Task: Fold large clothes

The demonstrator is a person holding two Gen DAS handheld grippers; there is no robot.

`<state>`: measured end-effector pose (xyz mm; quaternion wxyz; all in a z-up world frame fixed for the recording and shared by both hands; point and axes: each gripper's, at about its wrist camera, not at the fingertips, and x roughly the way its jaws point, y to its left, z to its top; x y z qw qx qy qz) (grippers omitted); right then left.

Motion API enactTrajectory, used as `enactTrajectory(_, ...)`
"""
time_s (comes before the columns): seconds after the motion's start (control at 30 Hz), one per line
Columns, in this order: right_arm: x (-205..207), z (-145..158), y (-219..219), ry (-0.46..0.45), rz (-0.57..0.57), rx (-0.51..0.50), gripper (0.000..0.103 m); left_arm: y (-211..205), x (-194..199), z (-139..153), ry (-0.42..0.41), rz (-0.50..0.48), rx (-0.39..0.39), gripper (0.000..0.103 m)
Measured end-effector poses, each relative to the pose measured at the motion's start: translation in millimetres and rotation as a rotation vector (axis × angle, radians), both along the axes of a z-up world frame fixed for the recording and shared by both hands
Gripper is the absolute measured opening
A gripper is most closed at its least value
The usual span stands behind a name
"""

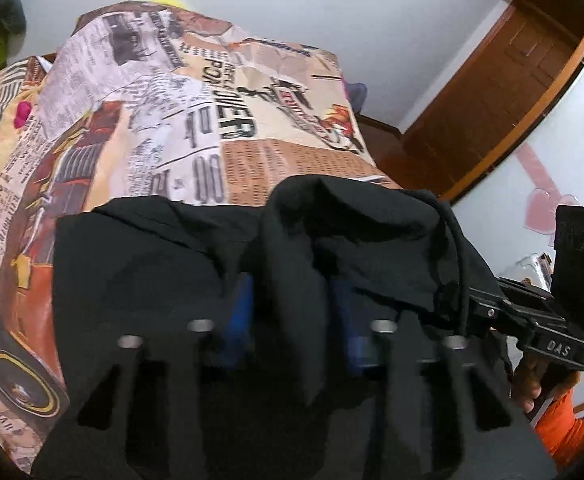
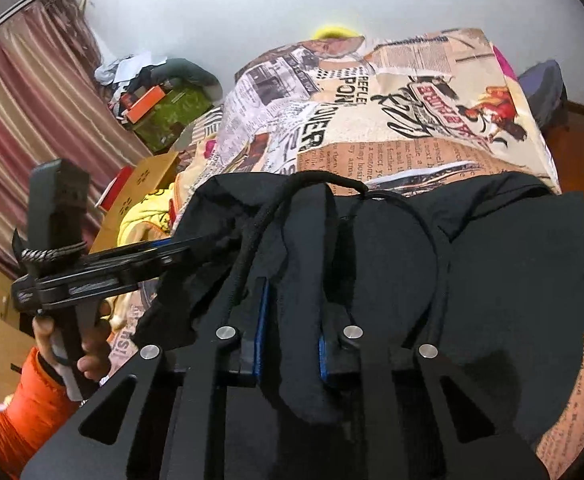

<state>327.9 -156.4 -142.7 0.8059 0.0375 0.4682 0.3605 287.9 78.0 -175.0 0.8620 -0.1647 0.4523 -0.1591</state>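
A black garment (image 1: 164, 256) with a drawstring cord (image 2: 252, 232) lies on a bed with a newspaper-print cover (image 1: 212, 120). My left gripper (image 1: 292, 292) is shut on a bunched fold of the black cloth between its blue pads. My right gripper (image 2: 292, 320) is shut on another fold of the same garment (image 2: 512, 280), with the cord draped over its left finger. Each gripper shows in the other's view: the right one at the right edge (image 1: 548, 320), the left one at the left (image 2: 92, 268), held by a hand in an orange sleeve.
The bed cover (image 2: 412, 120) stretches ahead to a pale wall. A wooden door (image 1: 492, 112) stands at the right in the left wrist view. Cardboard boxes (image 2: 144, 184), a yellow cloth (image 2: 144, 220), clutter and a striped curtain (image 2: 32, 100) lie left of the bed.
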Motion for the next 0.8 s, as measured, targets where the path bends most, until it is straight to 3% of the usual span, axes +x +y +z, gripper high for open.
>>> enactTrajectory(0.1,-11.7,8.1,-3.0,-0.026,0.005,-0.012,0.016,-9.0,-12.3,9.8,-0.044,-0.013,0.04,0.017)
enactTrajectory(0.4,-39.6,13.3,-17.8,-0.018,-0.002,-0.05,0.017,-26.0,-70.8,34.3,-0.114,-0.063,0.161,0.016)
enactTrajectory(0.57,-52.6,13.0,-32.8,-0.017,-0.042,-0.066,0.019,-27.0,-98.4,27.9,-0.099,-0.068,0.163,0.016)
enactTrajectory(0.8,-61.0,14.1,-49.6,0.006,-0.068,-0.095,0.019,-29.0,-108.1,4.3,-0.025,-0.074,0.18,0.016)
